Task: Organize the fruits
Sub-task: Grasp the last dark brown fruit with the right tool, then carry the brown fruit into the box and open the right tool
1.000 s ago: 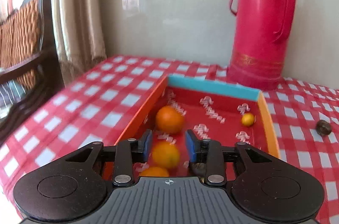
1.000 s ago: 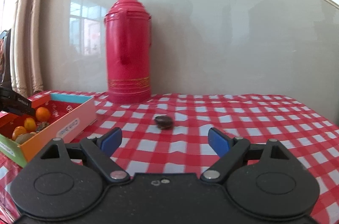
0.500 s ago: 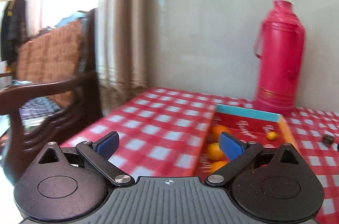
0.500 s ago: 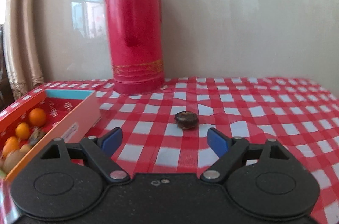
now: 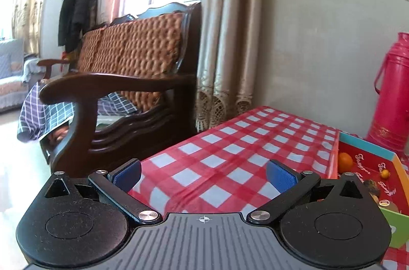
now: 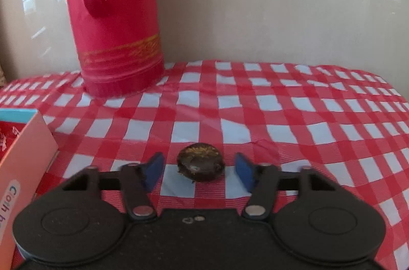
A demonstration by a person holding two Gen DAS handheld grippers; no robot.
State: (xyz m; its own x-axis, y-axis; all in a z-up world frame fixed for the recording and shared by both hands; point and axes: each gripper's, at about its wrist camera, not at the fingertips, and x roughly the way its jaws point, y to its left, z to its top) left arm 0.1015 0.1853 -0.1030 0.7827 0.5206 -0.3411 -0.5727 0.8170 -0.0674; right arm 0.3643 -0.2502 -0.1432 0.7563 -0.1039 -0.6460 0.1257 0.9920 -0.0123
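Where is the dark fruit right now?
In the right wrist view, the dark fruit lies on the checked cloth between the open right hand-held gripper pads, in front of the thermos.

Glossy plastic flask (image 6: 115,22); smooth checked cloth (image 6: 255,111) on the table; polished wood chair (image 5: 122,83); matt black tool (image 6: 199,169).

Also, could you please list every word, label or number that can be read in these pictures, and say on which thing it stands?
"Cloh b": cut-off label on the orange outer wall of the cardboard fruit box, right wrist view; the rest is out of frame.
White cursive words on the box's red inner floor, left wrist view: too blurred to read.
Gold band on the tall red plastic thermos: pattern only, with no readable text.
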